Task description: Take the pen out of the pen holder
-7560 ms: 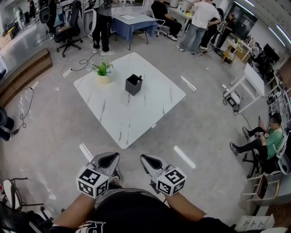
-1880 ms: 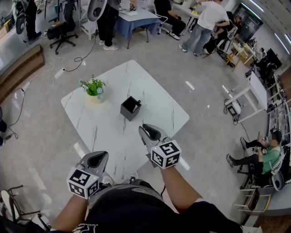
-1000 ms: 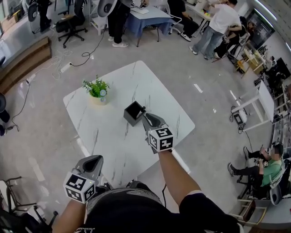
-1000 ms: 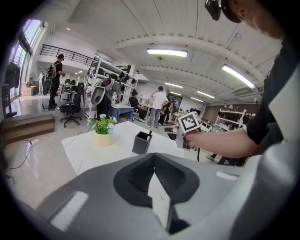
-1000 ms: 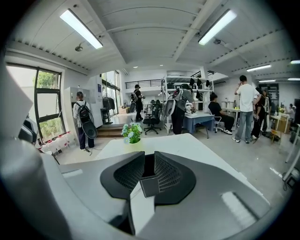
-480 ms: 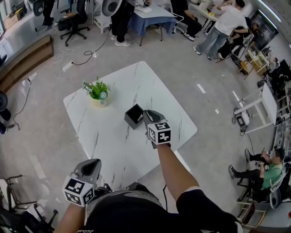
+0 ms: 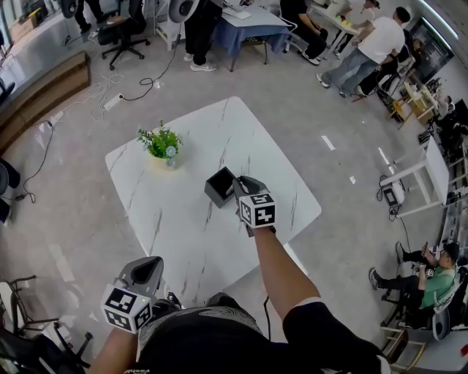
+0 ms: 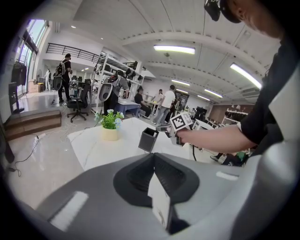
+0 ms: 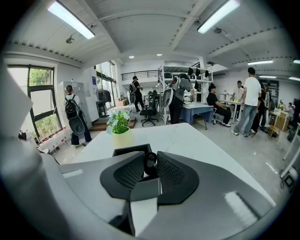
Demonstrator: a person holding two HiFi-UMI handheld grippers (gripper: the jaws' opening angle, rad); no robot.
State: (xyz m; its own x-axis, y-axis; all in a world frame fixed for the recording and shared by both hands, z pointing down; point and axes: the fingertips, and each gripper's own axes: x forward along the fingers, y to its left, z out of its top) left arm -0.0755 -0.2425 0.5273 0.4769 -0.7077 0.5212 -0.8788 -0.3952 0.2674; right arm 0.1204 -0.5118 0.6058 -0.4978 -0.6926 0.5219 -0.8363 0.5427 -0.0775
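A black square pen holder stands near the middle of the white marble table. My right gripper is at the holder's right rim. In the right gripper view the holder lies just past the jaws, and a black pen stands between the two pads, which press on it from both sides. My left gripper hangs low by my body, off the table's near edge, jaws together and empty. The left gripper view shows the holder and my right gripper beside it.
A small potted plant stands on the table, left of the holder. Beyond the table are a blue table, office chairs, cables on the floor and several people standing. A seated person is at the far right.
My right gripper reached forward over the table to the pen holder and now sits at its rim around the pen. My left gripper stayed low by my body.
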